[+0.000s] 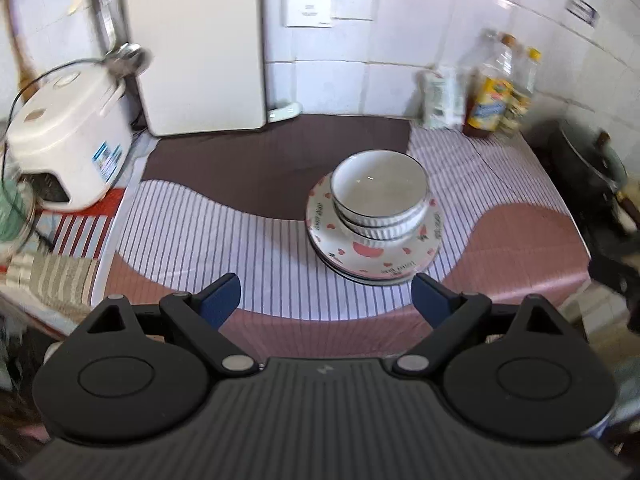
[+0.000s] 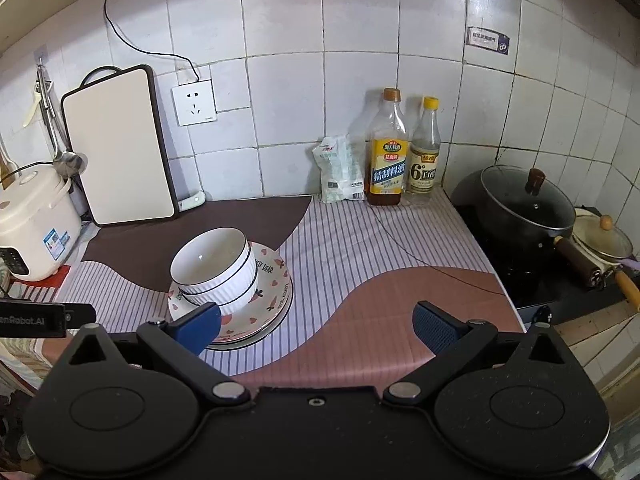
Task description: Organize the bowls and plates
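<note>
Two white ribbed bowls (image 1: 380, 196) are nested and sit on a stack of plates (image 1: 360, 256) with pink heart prints, on the striped cloth. The same bowls (image 2: 216, 268) and plates (image 2: 268, 300) show in the right wrist view at lower left. My left gripper (image 1: 326, 300) is open and empty, just in front of the stack. My right gripper (image 2: 316, 324) is open and empty, to the right of the stack, with its left finger overlapping the plate rim in view.
A rice cooker (image 1: 68, 140) and a cutting board (image 1: 196, 44) stand at the left. Two bottles (image 2: 388, 152) and a bag (image 2: 340, 170) stand by the tiled wall. A lidded black pan (image 2: 524, 204) sits on the stove at right. The counter edge (image 1: 320, 336) is near.
</note>
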### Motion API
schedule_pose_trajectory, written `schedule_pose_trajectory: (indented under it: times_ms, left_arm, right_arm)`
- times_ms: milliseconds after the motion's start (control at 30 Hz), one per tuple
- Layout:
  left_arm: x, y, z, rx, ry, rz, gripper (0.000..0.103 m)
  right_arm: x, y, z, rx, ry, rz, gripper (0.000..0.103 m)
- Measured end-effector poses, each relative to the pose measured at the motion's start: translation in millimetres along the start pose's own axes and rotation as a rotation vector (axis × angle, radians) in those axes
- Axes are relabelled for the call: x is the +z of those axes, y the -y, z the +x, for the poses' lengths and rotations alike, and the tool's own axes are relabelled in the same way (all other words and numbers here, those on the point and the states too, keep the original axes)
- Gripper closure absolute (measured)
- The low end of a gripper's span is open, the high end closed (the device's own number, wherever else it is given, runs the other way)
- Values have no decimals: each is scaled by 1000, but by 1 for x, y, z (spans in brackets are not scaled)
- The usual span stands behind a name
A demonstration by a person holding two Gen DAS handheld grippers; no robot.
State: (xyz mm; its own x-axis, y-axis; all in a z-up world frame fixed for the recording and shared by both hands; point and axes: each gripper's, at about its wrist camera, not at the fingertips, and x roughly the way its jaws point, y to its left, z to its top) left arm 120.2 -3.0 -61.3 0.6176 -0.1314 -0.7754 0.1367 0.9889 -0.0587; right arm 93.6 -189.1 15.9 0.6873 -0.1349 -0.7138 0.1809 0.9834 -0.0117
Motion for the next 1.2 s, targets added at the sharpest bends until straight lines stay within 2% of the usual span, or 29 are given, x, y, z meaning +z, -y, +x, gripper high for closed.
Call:
schedule_pose_trajectory:
  times_ms: [133,433,700,1200]
  left_arm:
    - [-1,3,-5,-19,9,11,11]
    - [-1,5,-11,-34,30,11,10]
    - [-2,1,-16,-39,73,-8,9]
    - [-4,1,-14,-37,66,-12,6]
  right_arm:
    - [-1,1,-5,-28,37,5,0]
    - [2,0,-14,-26,72,3,0]
    - [0,-5,-8,-43,39,-23,0]
    - [-1,-5,-6,-46,23,-23,0]
